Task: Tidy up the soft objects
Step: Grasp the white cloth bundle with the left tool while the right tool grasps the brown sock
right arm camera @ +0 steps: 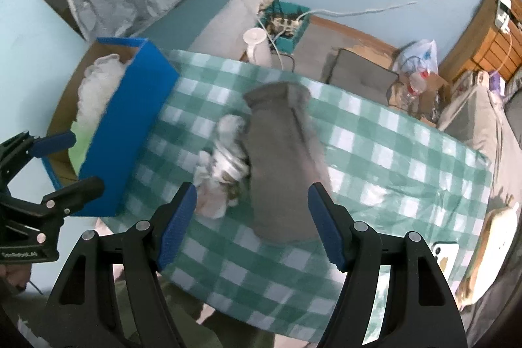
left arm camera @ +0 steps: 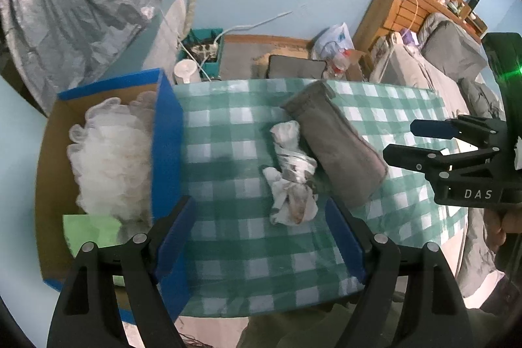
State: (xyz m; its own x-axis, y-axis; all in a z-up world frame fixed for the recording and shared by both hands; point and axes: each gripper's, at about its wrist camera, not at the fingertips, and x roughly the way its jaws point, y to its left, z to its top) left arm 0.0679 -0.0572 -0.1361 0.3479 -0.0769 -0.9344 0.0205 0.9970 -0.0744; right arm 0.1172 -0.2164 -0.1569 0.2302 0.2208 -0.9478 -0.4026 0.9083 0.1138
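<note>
A folded grey towel (left arm camera: 336, 145) (right arm camera: 280, 165) lies on the green checked tablecloth (left arm camera: 235, 126). A crumpled white patterned cloth (left arm camera: 292, 175) (right arm camera: 225, 158) rests against its left side. The blue cardboard box (left arm camera: 166, 145) (right arm camera: 127, 132) stands at the table's left end, holding a fluffy white ruffled item (left arm camera: 114, 152) and a light green thing (left arm camera: 91, 229). My left gripper (left arm camera: 261, 237) hovers open over bare tablecloth just below the white cloth, empty. My right gripper (right arm camera: 253, 224) is open above the near end of the grey towel, its pads clear of it.
Beyond the table's far edge, on the floor, are a white fan (left arm camera: 186, 70), a teal crate with a power strip (left arm camera: 202, 48), a grey cushion (left arm camera: 293, 67) and a plastic bag. A bed with grey bedding (left arm camera: 450, 54) flanks the right side. A phone (right arm camera: 445, 253) lies at right.
</note>
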